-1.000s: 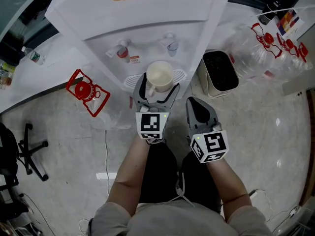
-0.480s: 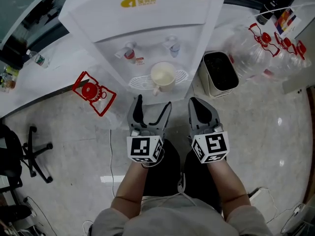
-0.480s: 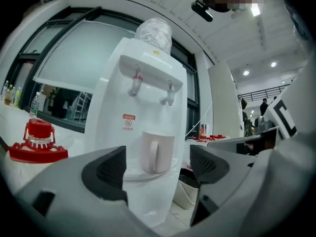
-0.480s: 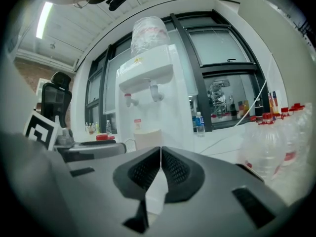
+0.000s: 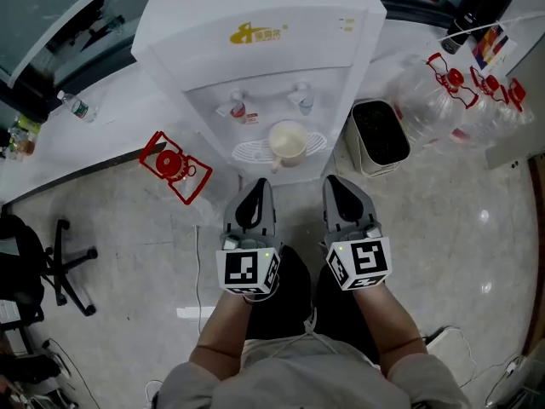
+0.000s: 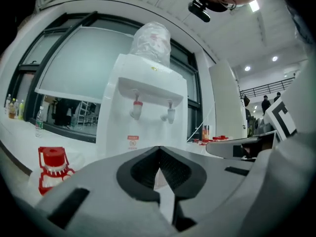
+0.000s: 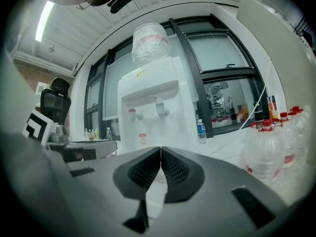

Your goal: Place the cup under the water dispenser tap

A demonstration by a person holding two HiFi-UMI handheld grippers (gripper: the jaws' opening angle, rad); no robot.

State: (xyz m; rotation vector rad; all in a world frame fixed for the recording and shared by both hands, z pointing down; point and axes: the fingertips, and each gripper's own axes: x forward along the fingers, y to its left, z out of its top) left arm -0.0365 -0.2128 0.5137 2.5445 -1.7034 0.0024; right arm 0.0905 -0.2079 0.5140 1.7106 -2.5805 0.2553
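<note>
Cup [image 5: 288, 141] stands on the drip tray [image 5: 251, 152], pale inside showing; we hold left gripper [image 5: 259, 184] and right gripper [image 5: 335, 181] clenched shut.

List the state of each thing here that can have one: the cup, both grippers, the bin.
cup: upright on the drip tray, mouth up, nothing holding it.
left gripper: fingers shut, nothing between them.
right gripper: fingers shut, nothing between them.
bin: upright, top open, dark liner inside.
</note>
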